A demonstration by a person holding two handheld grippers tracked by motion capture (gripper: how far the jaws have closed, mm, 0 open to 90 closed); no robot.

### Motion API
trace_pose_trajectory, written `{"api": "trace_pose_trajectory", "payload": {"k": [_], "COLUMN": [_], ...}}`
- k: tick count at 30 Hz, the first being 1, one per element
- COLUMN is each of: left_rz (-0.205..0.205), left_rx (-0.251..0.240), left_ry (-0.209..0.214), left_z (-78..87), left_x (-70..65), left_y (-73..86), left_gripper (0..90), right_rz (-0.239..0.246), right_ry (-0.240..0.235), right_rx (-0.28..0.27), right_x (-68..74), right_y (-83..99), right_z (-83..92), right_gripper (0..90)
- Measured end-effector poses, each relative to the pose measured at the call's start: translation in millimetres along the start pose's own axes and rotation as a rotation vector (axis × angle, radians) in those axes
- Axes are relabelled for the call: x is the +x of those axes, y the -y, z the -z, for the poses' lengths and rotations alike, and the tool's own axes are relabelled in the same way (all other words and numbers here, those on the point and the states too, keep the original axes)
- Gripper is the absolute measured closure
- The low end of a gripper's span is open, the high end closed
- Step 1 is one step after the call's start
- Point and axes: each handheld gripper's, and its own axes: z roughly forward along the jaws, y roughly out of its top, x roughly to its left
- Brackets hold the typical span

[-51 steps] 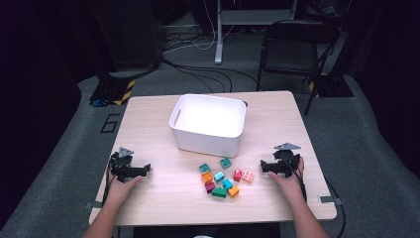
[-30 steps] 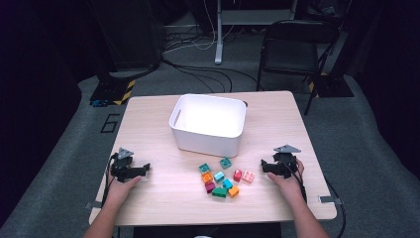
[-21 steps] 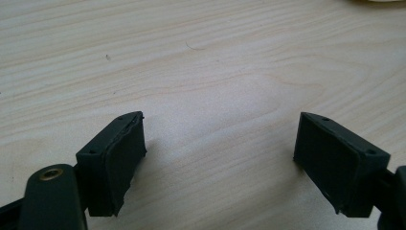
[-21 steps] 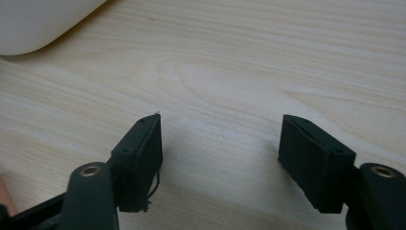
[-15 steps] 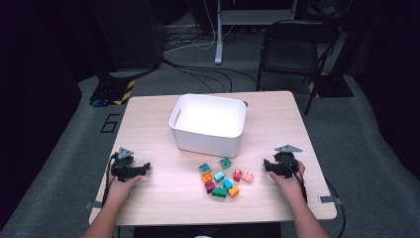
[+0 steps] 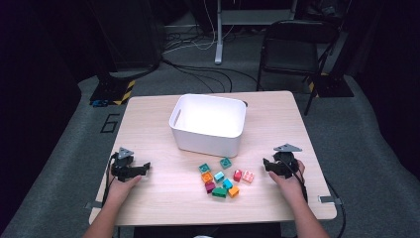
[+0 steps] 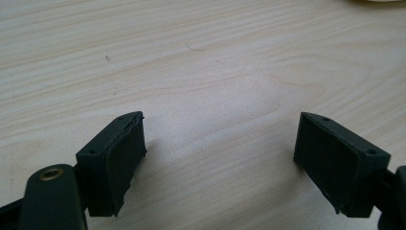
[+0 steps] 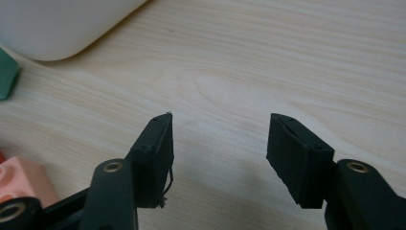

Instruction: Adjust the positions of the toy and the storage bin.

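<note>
from above, the blocks [image 6: 223,178] lie just before the white bin [image 6: 208,121]. right gripper [image 8: 218,158] beside them has just been closing, half-wide, nothing between; a pink block [image 8: 19,179] sits left of it. left gripper [image 7: 218,158] gapes wide over bare counter [image 7: 201,57].

A dim room: grey carpet [image 6: 59,163] underfoot, a black folding chair [image 6: 291,52] at one o'clock, cables [image 6: 198,69] trailing at twelve beside a white post [image 6: 218,32].
</note>
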Motion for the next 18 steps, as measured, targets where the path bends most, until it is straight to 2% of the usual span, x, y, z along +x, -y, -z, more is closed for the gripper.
{"api": "trace_pose_trajectory", "payload": {"k": [3,7,9,11,12,13,14,15,18], "left_rz": [0.001,-0.001,0.008,0.006,0.003,0.005,0.005,0.002,-0.01], "left_rx": [0.0,0.002,0.002,0.002,0.011,0.022,0.022,0.044,0.044], "left_ry": [0.0,0.001,0.01,0.018,0.018,0.036,0.036,0.049,0.057], "left_z": [-0.1,0.2,0.6,0.6,2.1,3.4,3.4,5.0,10.6], "left_x": [0.0,-0.1,-0.8,-2.6,-4.8,-5.1,-5.1,-9.0,-14.5], "left_y": [0.0,-0.1,-0.6,-1.1,-2.9,-4.5,-4.5,-8.2,-16.0], "left_gripper": [17.5,17.6,18.8,19.3,25.4,30.3,33.2,33.5,33.5], "right_rz": [0.013,0.004,0.014,0.019,0.031,0.037,0.037,0.054,0.067], "right_ry": [-0.015,-0.038,-0.066,-0.072,-0.085,-0.082,-0.082,-0.084,-0.085], "right_rx": [-0.006,-0.011,-0.012,-0.012,-0.016,-0.022,-0.022,-0.027,-0.029], "right_x": [1.6,4.3,8.0,9.3,14.7,16.8,16.8,22.6,29.0], "right_y": [-1.0,-2.1,-3.7,-4.3,-6.9,-8.1,-8.1,-11.1,-14.6], "right_z": [2.6,4.2,6.9,7.8,11.2,12.2,12.2,16.3,21.5], "right_gripper": [42.8,43.2,43.2,43.2,43.2,43.2,43.2,43.5,43.9]}}
